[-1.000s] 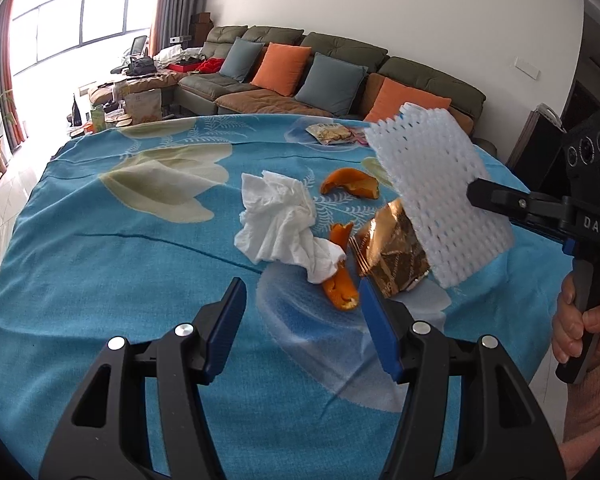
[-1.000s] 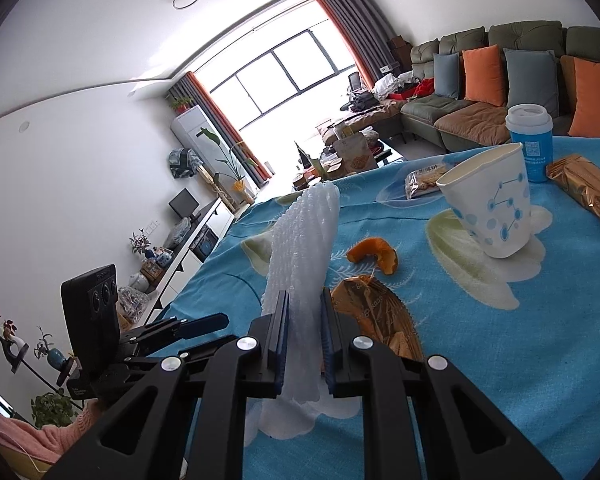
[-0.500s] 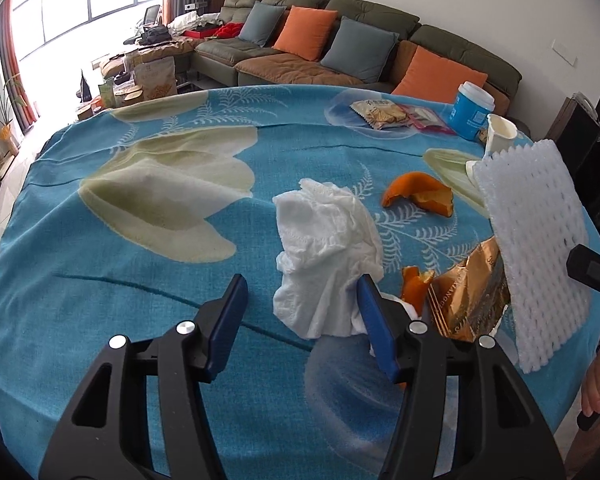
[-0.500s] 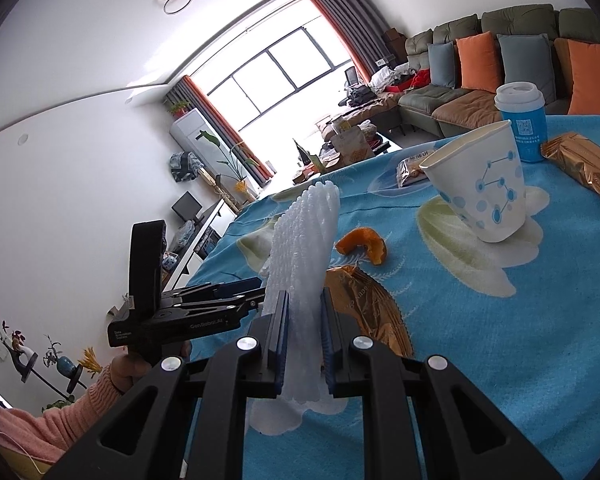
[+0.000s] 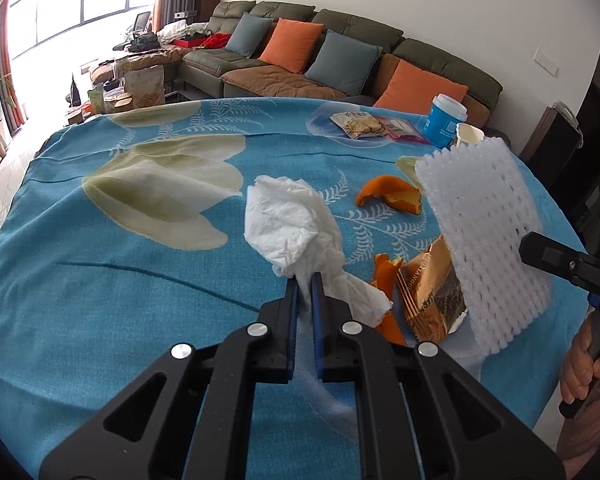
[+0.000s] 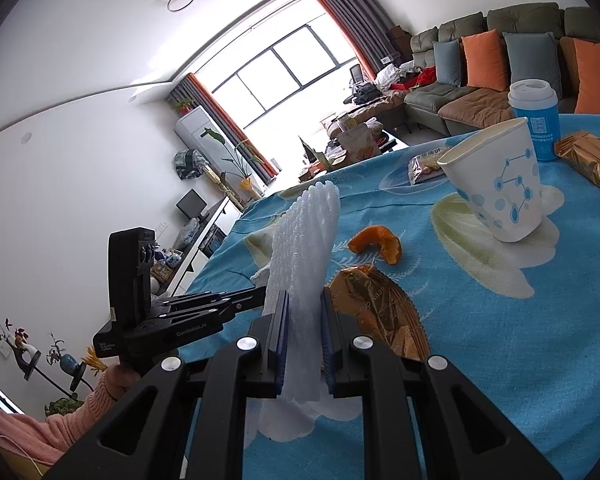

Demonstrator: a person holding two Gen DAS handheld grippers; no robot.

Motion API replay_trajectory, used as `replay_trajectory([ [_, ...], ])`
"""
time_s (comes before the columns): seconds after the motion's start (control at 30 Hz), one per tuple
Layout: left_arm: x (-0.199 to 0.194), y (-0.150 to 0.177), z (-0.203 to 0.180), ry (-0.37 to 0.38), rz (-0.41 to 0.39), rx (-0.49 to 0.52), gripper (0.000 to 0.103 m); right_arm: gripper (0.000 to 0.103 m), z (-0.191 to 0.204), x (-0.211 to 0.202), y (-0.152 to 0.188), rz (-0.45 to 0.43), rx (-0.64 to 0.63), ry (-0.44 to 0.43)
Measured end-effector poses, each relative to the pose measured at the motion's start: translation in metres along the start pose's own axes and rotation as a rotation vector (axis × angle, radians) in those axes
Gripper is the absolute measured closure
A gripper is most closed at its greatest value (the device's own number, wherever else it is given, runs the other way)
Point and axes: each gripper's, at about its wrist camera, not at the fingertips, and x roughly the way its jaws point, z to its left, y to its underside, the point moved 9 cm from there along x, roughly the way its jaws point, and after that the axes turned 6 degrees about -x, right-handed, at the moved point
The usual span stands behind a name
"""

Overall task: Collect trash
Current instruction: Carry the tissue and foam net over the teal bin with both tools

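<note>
My left gripper [image 5: 305,280] is shut on the near edge of a crumpled white tissue [image 5: 290,224] on the blue flowered tablecloth [image 5: 120,272]. My right gripper [image 6: 305,298] is shut on a white foam fruit net [image 6: 300,248] and holds it upright above the table; the net also shows in the left wrist view [image 5: 484,236]. A gold snack wrapper [image 5: 430,292] lies under the net, with orange peel pieces [image 5: 392,196] [image 5: 384,276] beside it.
A paper cup [image 6: 496,184], a blue lidded cup [image 6: 538,120] and a gold snack packet [image 6: 592,160] stand at the far right. A cracker packet [image 5: 356,122] lies at the back. Sofas stand beyond the table edge.
My left gripper moved forward and closed on the tissue's near edge; it was open before. My right gripper kept holding the foam net and barely moved.
</note>
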Motion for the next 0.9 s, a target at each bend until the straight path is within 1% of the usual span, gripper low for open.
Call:
replay_trajectory([
  [0.27,-0.051,0.006,0.009,-0.007,-0.088,-0.003,0.096,0.089,0.014,0.009,-0.002,0.006,-0.020,-0.029],
  [0.53,-0.095,0.023,0.027,-0.024,-0.135,-0.030,0.096,0.089,0.033,0.022,-0.004,0.028,-0.049,-0.071],
  [0.9,-0.139,0.050,0.051,-0.049,-0.172,-0.088,0.096,0.089,0.066,0.043,0.001,0.065,-0.084,-0.122],
])
